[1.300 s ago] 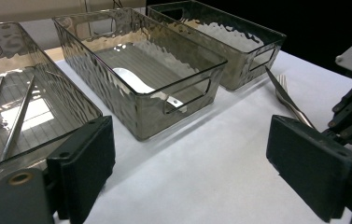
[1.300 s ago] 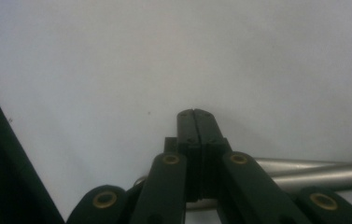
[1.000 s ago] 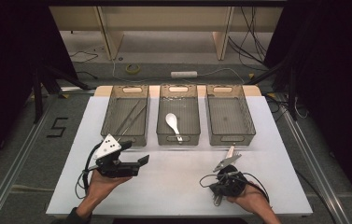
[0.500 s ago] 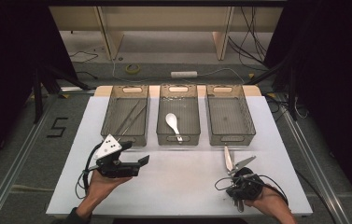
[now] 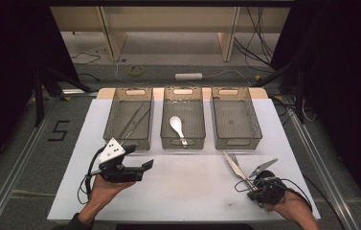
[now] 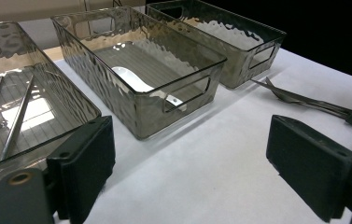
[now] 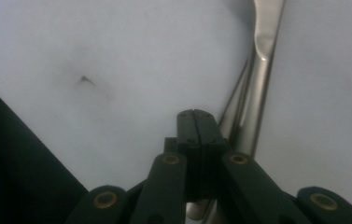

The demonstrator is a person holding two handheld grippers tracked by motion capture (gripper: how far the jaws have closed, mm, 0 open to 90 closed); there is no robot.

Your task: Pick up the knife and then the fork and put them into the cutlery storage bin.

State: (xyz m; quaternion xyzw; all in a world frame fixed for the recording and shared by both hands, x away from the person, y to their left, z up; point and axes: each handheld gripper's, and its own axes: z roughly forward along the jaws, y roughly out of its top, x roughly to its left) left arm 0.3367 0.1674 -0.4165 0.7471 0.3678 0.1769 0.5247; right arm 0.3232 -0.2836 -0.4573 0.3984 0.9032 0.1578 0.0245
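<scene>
Your right gripper (image 5: 252, 184) is clenched on the fork (image 5: 234, 166) handle, holding it over the worktop (image 5: 187, 191) before the right-hand bin (image 5: 235, 120). Your left gripper (image 5: 137, 158) is released, jaws wide.

Two hand-held tools, black-bodied. Left tool (image 5: 142, 165): thick rectangular black pads (image 6: 87, 163), brass-coloured pivot pins, grey three-cornered plate with dark dots on top, black cable looping beneath. Right tool (image 7: 194, 122): slim black linkage arms, brass rivets, trailing black cable.
</scene>
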